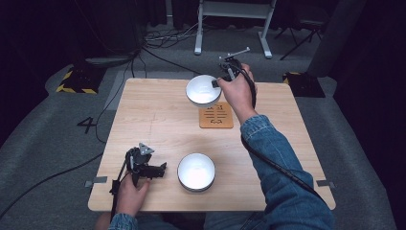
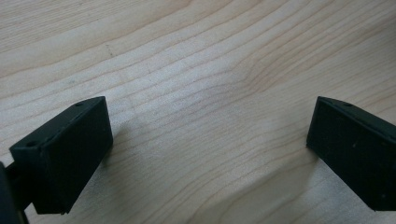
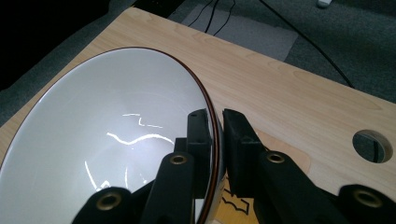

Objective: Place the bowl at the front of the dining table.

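Note:
A white bowl (image 1: 203, 89) with a thin dark rim hangs tilted above the far middle of the table, just behind a square cork coaster (image 1: 216, 116). My right gripper (image 1: 219, 81) is shut on that bowl's rim; in the right gripper view the bowl (image 3: 107, 140) has one jaw inside the wall and one outside, and the right gripper (image 3: 217, 128) pinches it. A second white bowl (image 1: 196, 171) stands on the table near the front edge. My left gripper (image 1: 161, 168) lies low at the front left, open over bare wood, left gripper (image 2: 210, 140) with nothing between its jaws.
The wooden table (image 1: 158, 120) stands on grey carpet. A round cable hole (image 3: 372, 145) pierces the tabletop near its far edge. Cables (image 1: 167, 40) and a white desk frame (image 1: 233, 26) lie beyond the table. The coaster has a dark cut-out pattern.

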Available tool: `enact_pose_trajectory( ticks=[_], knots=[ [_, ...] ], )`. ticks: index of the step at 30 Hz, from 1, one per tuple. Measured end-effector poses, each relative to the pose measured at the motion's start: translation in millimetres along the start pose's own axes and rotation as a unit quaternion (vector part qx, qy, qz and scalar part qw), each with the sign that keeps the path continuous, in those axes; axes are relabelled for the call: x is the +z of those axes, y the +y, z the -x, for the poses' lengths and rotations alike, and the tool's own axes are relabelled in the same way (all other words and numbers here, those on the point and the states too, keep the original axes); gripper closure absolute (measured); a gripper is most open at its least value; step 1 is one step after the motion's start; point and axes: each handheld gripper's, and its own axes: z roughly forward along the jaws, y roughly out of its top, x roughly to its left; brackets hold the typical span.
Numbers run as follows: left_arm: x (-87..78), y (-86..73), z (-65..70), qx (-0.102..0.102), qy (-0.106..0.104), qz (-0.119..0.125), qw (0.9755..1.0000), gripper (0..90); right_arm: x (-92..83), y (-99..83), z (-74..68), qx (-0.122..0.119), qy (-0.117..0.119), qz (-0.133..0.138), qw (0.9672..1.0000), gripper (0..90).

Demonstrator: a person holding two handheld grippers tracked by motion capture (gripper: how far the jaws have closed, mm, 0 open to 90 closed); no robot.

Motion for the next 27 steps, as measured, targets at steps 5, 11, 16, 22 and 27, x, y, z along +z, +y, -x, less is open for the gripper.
enact_pose_trajectory(
  ticks=[5, 11, 16, 22, 27],
  knots=[
    [-0.1, -0.2, -0.4, 0.0, -0.002, 0.002, 1.0, 0.4, 7.3, 7.7, 6.1, 0.016, -0.003, 0.003, 0.9999, 81.9],
    [0.1, 0.2, -0.3, -0.001, 0.002, 0.001, 1.0, 0.4, 14.7, 14.1, 16.2, 0.035, -0.021, -0.002, 0.9992, 81.9],
    [0.3, 0.5, -0.2, -0.004, 0.004, 0.0, 1.0, 0.4, 20.3, 15.1, 25.2, 0.041, -0.03, 0.001, 0.9987, 81.8],
    [0.9, 1.8, -0.8, -0.004, 0.006, -0.001, 1.0, 0.4, 29.3, 9.7, 37.5, 0.056, -0.035, -0.001, 0.9978, 81.8],
    [1.5, 1.9, -0.9, -0.006, 0.006, 0.002, 1.0, 0.4, 35.8, 5.2, 49.0, 0.062, -0.043, -0.006, 0.9971, 81.8]
  ],
)
